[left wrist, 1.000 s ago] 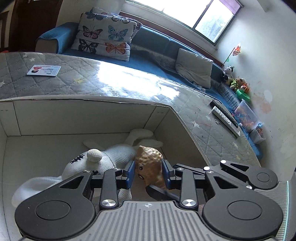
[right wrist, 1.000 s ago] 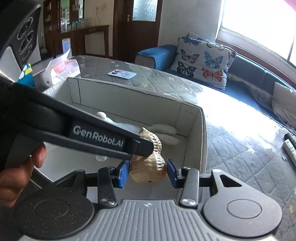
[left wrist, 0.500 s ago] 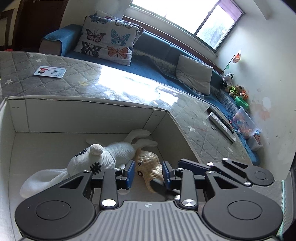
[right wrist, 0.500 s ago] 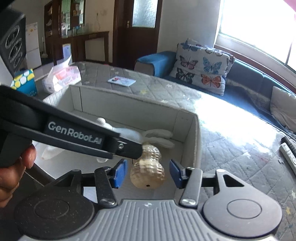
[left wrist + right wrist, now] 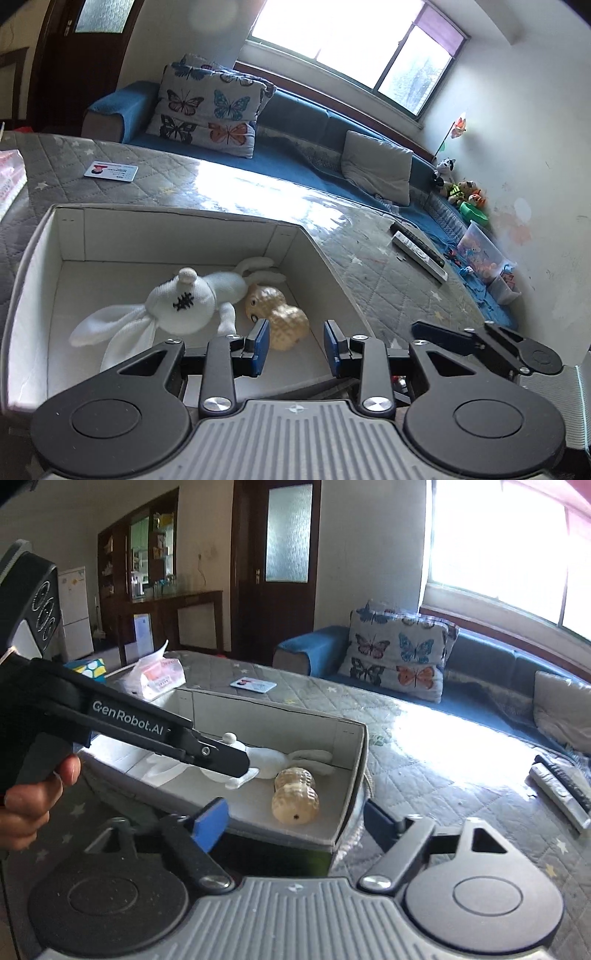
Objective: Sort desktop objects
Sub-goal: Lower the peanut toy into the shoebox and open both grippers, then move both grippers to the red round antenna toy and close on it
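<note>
A tan peanut toy [image 5: 277,316] lies on the floor of the open white box [image 5: 177,236], next to a white plush rabbit [image 5: 184,301]. It also shows in the right wrist view [image 5: 295,795], with the rabbit [image 5: 273,762] and the box [image 5: 351,768]. My left gripper [image 5: 295,345] is open and empty above the box's near edge. My right gripper [image 5: 295,821] is wide open and empty, above and in front of the box. The left gripper's body [image 5: 155,734] crosses the right wrist view.
The box stands on a grey quilted table [image 5: 388,273]. A white card [image 5: 110,171] lies at the far side. Remote controls [image 5: 419,251] lie to the right. A tissue pack [image 5: 157,674] and a blue box [image 5: 88,666] stand left. A blue sofa [image 5: 295,122] runs behind.
My right gripper let go of the peanut toy and opened wide. The toy now lies in the box. Both grippers have lifted and pulled back from the box.
</note>
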